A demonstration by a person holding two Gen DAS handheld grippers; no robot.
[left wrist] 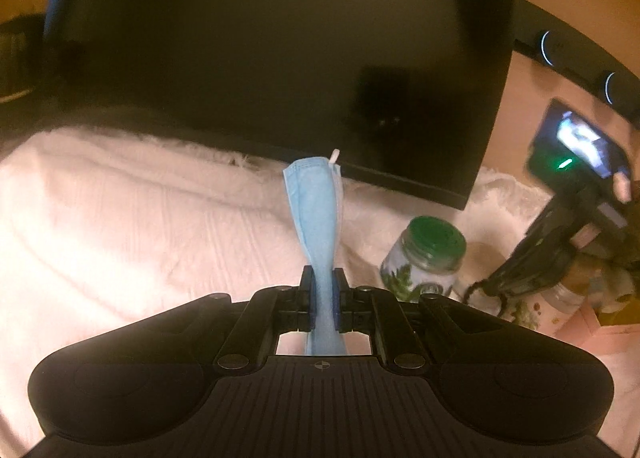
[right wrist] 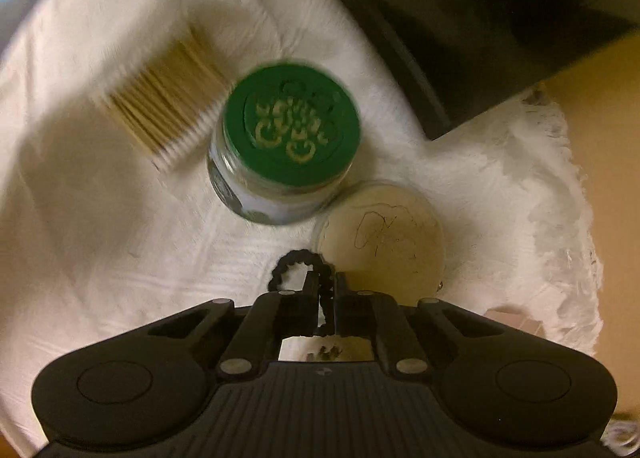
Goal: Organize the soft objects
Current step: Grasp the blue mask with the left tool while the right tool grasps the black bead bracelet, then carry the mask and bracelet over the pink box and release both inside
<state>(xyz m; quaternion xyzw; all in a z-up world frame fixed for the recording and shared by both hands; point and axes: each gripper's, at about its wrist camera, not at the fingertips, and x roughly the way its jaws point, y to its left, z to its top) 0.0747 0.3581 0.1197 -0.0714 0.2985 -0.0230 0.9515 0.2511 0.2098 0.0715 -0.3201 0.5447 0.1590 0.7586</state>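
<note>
Left wrist view: the left gripper (left wrist: 323,290) is clenched on a folded blue face mask (left wrist: 314,210), which is pinched at its narrow waist between the two fingers (left wrist: 306,286).
Mask position: it stands up past the fingertips and fans out wider above them, with a white ear loop end at its top edge; its lower part runs back between the fingers toward the gripper body.
Surroundings, left: a white towel (left wrist: 120,218) lies below, a dark box (left wrist: 280,38) behind, and a green-lidded jar (left wrist: 428,258) off to the right.
Right wrist view: the right gripper (right wrist: 323,290) is closed on a black spiral hair tie (right wrist: 296,258).
Hair tie position: one strand is caught between the fingers (right wrist: 341,290), while a loop curls out to the left just beyond the tips, over the white towel (right wrist: 100,238).
Nearby, right: a round clear lid (right wrist: 380,234) lies just beside the fingertips, touching the green-lidded jar (right wrist: 288,138); a bundle of cotton swabs (right wrist: 160,106) lies left of the jar.
</note>
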